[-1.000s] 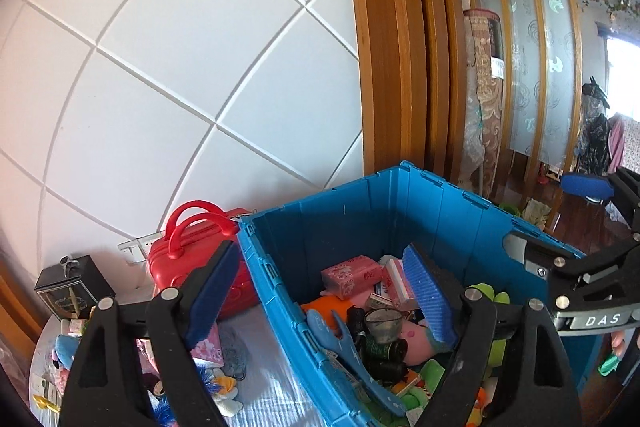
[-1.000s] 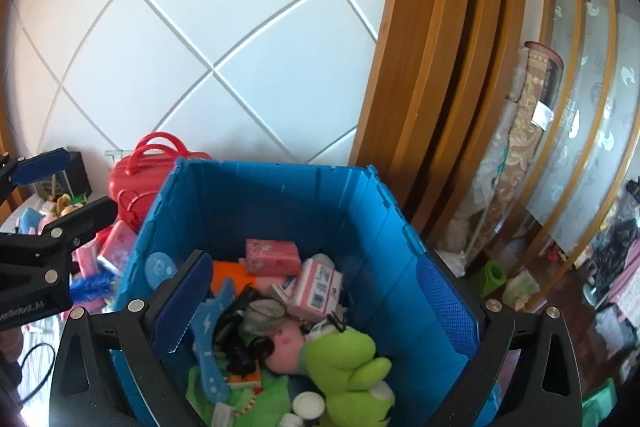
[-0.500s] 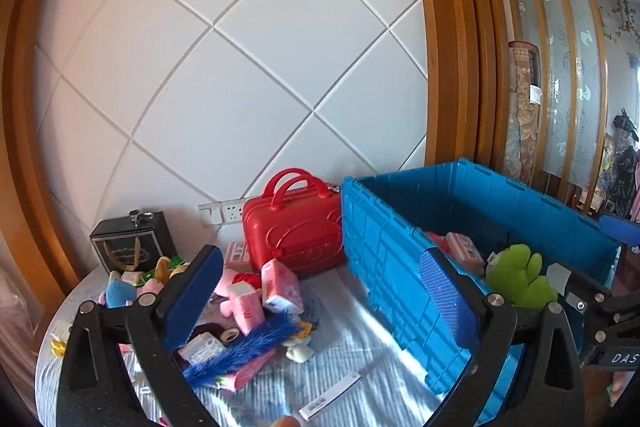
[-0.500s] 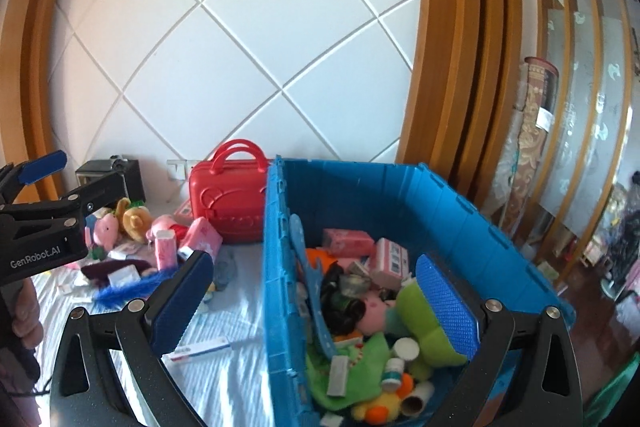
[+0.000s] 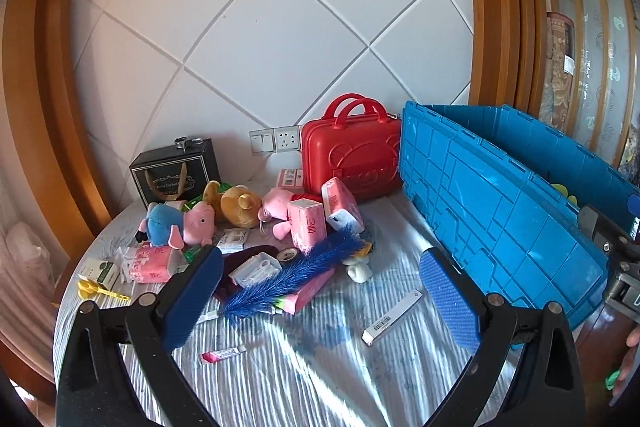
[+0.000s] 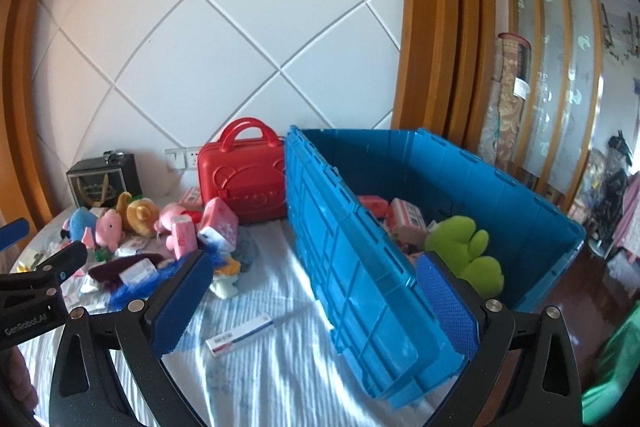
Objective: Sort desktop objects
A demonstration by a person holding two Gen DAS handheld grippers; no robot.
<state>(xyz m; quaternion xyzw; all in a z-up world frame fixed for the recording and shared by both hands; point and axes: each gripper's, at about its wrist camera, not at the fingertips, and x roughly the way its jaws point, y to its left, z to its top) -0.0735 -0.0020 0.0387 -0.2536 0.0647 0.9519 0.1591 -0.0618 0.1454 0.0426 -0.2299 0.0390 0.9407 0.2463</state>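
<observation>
My left tongs (image 5: 320, 291) are wide open and hold nothing. My right tongs (image 6: 316, 301) are wide open and empty too.

The toys and boxes I must sort lie in a heap on the striped cloth (image 5: 320, 367), at about 10 o'clock from my left tongs. The big blue bin (image 5: 500, 227) stands at 2 o'clock, and the green frog plush (image 6: 466, 251) lies inside it.

The blue feather duster (image 5: 292, 277) lies closest. I think it is very light and floppy, so I would pinch its stiff handle end, not the fluff. The pink tissue pack (image 5: 306, 225) looks soft and squashy, so I would squeeze it across the middle. The long thin box (image 5: 394, 317) lies alone at 1 o'clock, flat on the cloth. It looks stiff and light, and I would grab it across its narrow sides
</observation>
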